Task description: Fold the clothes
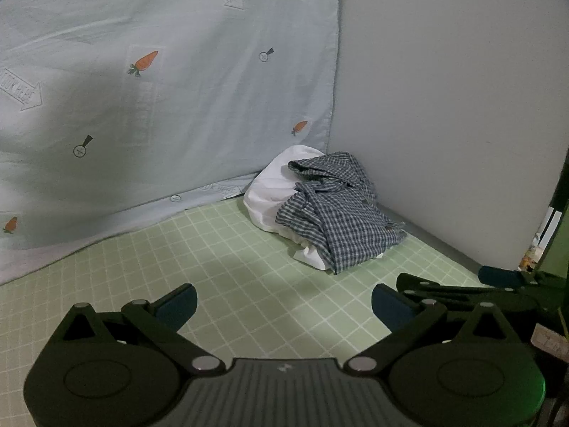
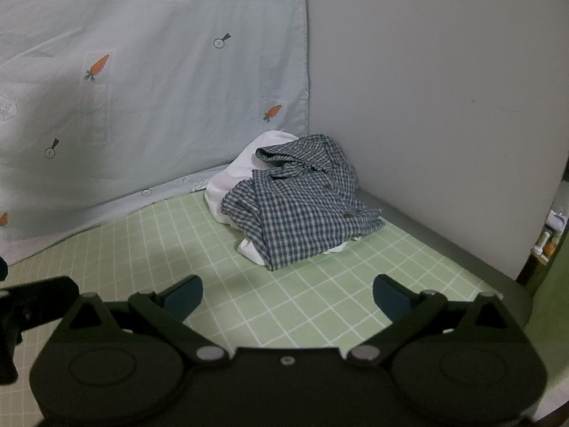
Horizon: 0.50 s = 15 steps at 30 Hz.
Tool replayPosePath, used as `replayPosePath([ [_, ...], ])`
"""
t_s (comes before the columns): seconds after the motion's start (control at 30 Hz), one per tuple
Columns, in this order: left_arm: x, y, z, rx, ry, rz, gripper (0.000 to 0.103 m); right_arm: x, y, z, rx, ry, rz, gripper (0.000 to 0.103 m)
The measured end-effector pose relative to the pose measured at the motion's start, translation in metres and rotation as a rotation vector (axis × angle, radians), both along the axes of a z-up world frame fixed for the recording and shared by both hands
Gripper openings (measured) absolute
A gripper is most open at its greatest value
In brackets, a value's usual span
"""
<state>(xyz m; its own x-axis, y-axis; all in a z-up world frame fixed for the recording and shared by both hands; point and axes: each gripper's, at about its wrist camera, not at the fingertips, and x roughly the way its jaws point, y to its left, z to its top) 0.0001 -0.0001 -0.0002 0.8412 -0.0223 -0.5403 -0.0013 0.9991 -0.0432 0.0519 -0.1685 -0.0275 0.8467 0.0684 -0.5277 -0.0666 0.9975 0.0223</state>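
Both grippers are held spread wide, nothing between the jaws. The left gripper (image 1: 284, 306) is seen low in its own view, pointed down over the green grid-patterned mat (image 1: 249, 284); the blue pads (image 1: 177, 306) are well apart and clear of any cloth. The right gripper (image 2: 288, 300) is likewise spread above the mat (image 2: 320, 302), pads (image 2: 391, 299) empty. In the left wrist view, part of the right gripper (image 1: 462, 291) is seen just to the right, beside the left one.

The clothes are piled at the far corner of the mat, where the hanging sheet meets the wall. A crumpled blue-and-white checked shirt (image 1: 338, 210) is lying on top of a bunched white garment (image 1: 270, 195); the white one shows mainly on the left and far side, with an edge also showing under the shirt's near side. Same pile in the right wrist view: checked shirt (image 2: 302, 213), buttons visible, over the white garment (image 2: 231, 181). The pile is well apart from both grippers, untouched.

A pale blue sheet (image 1: 142, 89) printed with carrots and arrows is hung on the left; a plain white wall (image 1: 444, 106) is on the right.
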Motion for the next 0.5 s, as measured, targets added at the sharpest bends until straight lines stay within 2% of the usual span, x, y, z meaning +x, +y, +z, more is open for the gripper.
replayPosePath([
  [0.5, 0.0040, 0.0043, 0.0053, 0.002, 0.004, 0.001, 0.103, 0.0079, 0.0025, 0.0008, 0.014, -0.003, 0.008, 0.103],
])
